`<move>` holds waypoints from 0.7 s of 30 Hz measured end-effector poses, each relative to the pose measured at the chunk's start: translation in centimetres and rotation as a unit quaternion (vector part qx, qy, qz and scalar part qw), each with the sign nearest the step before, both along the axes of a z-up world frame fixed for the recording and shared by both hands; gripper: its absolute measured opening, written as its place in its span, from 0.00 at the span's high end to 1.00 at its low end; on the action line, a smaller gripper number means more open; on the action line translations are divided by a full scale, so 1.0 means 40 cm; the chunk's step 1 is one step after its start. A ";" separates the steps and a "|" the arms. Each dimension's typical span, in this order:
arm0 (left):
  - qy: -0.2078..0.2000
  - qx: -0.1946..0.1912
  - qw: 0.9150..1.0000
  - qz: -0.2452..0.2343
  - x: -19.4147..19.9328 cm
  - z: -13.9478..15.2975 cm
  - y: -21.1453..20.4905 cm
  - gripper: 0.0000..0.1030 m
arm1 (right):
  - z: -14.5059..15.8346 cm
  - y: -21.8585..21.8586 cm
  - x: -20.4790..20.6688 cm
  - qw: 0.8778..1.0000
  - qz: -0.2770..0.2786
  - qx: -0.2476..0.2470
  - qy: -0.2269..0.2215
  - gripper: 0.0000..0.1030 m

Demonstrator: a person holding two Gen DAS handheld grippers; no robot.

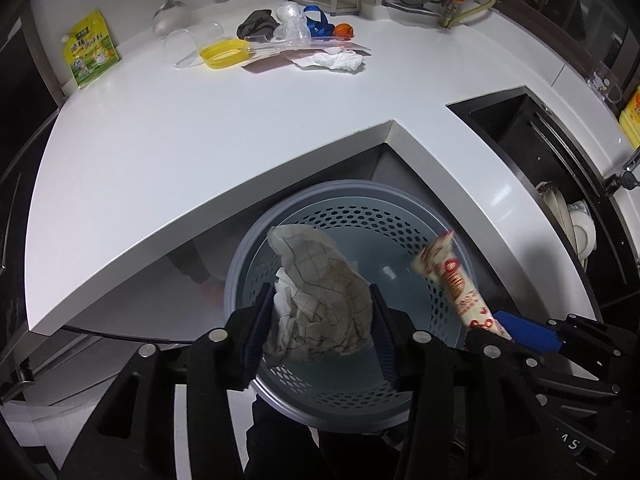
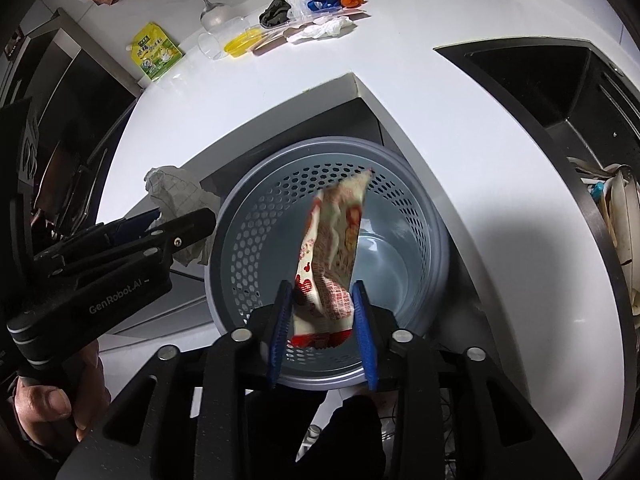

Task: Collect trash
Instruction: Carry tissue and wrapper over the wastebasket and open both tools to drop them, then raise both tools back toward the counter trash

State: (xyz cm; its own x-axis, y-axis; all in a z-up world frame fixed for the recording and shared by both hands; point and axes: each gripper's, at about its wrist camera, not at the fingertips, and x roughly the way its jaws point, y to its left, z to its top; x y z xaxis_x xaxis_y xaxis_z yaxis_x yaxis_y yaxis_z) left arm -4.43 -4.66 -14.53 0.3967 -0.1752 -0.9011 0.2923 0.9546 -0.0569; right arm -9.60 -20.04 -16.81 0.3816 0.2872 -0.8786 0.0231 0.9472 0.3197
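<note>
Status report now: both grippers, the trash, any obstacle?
Left gripper open around crumpled grey paper towel. Right gripper open around red-printed snack wrapper. Both over empty grey perforated bin. No obstacle.

- One grey perforated bin (image 1: pixel 356 216), standing below the edge of the desk (image 1: pixel 240 128).
- Two pieces of trash above the bin: one crumpled checked paper (image 1: pixel 324 300) and one red-and-white snack wrapper (image 2: pixel 336 256).
- Two grippers, one beside each piece: left gripper (image 1: pixel 320 332), right gripper (image 2: pixel 324 328).
- One yellow-green pouch (image 1: pixel 91 48) on the desk.
- One clear plastic cup (image 1: pixel 188 46), lying on its side.
- One yellow lid (image 1: pixel 223 54).
- One white crumpled tissue (image 1: pixel 336 60).
- One blue ribbon (image 1: pixel 318 24).
- One orange item (image 1: pixel 344 31); what it is cannot be told.
- One dark cloth lump (image 1: pixel 256 24).
</note>
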 end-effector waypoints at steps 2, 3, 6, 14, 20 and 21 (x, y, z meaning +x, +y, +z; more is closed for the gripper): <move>-0.001 0.000 1.000 0.003 0.000 0.002 0.002 0.47 | 0.004 -0.003 -0.002 1.000 -0.003 -0.002 -0.004 0.58; -0.001 0.000 1.000 0.004 0.000 0.004 0.004 0.44 | 0.006 -0.005 -0.003 1.000 -0.005 -0.003 -0.006 0.55; 0.000 -0.001 1.000 0.007 0.000 0.005 0.009 0.41 | 0.008 -0.009 -0.003 1.000 -0.008 -0.003 -0.007 0.55; -0.001 0.000 1.000 0.008 0.000 0.005 0.007 0.38 | 0.008 -0.013 -0.006 1.000 -0.011 -0.005 -0.006 0.55; -0.008 -0.002 1.000 0.008 0.005 0.013 0.008 0.35 | 0.009 -0.015 -0.001 1.000 -0.015 -0.006 -0.007 0.55; -0.009 -0.001 1.000 0.008 0.006 0.014 0.008 0.34 | 0.010 -0.017 0.000 1.000 -0.016 -0.006 -0.008 0.55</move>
State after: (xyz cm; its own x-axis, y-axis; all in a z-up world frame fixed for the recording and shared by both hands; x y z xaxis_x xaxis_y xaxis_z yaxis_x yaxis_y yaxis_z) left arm -4.18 -4.33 -13.96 0.4148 -0.1711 -0.8937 0.2777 0.9591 -0.0547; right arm -9.59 -20.70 -16.42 0.4042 0.2637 -0.8758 0.0477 0.9502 0.3081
